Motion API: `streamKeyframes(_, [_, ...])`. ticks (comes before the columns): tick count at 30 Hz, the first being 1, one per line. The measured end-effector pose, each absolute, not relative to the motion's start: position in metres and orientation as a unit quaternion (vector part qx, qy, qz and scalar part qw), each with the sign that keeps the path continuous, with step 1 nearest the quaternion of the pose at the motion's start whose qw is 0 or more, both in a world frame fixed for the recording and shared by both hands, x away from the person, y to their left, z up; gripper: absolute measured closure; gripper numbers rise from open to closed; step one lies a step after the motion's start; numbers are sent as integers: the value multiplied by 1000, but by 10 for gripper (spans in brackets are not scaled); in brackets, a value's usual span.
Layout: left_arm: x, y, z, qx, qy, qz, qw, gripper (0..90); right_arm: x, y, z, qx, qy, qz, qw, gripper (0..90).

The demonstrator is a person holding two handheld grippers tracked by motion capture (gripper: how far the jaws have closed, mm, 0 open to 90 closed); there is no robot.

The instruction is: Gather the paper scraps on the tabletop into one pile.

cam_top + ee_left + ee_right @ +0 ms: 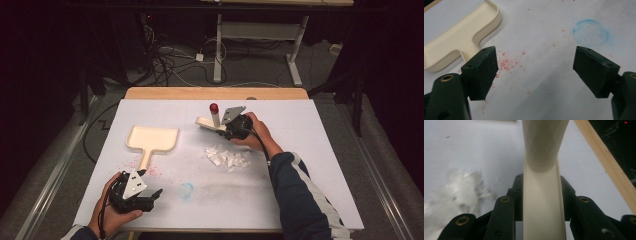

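My right gripper (pixel 227 128) is at the table's middle back, shut on the flat handle of a cream hand tool (pixel 207 122). In the right gripper view that handle (pixel 541 202) runs up between my jaws (pixel 541 192) and widens into a rounded body. A pale post with a red top (pixel 214 108) rises at the tool; I cannot tell whether it is part of it. A heap of white paper scraps (pixel 227 157) (pixel 454 195) lies just in front. My left gripper (pixel 151 183) (pixel 536 62) rests open and empty at the front left, near the cream dustpan (pixel 152 138) (pixel 461 32).
Red specks (pixel 150 168) (pixel 507 63) dot the white table cover (pixel 310 150) beside the dustpan's handle. A faint blue ring stain (pixel 186 190) (pixel 591 32) marks the front middle. A wooden strip (pixel 215 93) (pixel 609 162) edges the far side, with cables and desk legs on the floor beyond.
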State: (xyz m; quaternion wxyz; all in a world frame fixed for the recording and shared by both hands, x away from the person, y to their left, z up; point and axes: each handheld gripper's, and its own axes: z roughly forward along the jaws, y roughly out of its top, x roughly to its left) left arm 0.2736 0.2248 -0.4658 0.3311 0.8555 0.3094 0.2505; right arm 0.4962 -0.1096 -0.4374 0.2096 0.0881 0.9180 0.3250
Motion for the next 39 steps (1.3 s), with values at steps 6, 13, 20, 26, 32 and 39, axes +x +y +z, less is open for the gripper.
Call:
streamKeyframes(6, [273, 223, -467, 860, 309, 242, 326, 194, 473, -133, -431, 55, 924, 332, 182, 674])
streamKeyframes(13, [272, 222, -467, 860, 308, 241, 329, 194, 453, -159, -424, 65, 912, 357, 189, 674])
streamKeyframes(20, [272, 221, -466, 861, 301, 247, 326, 194, 442, -181, -417, 143, 884, 393, 207, 674])
streamKeyframes(26, [269, 222, -464, 862, 302, 247, 325, 194, 436, -193, -411, 208, 875, 367, 237, 674])
streamKeyframes(32, [269, 222, -464, 862, 301, 248, 324, 194, 428, -194, -419, 229, 884, 300, 278, 674])
streamKeyframes(39, [268, 221, -464, 863, 299, 249, 324, 194, 425, -192, -427, 249, 886, 290, 263, 674])
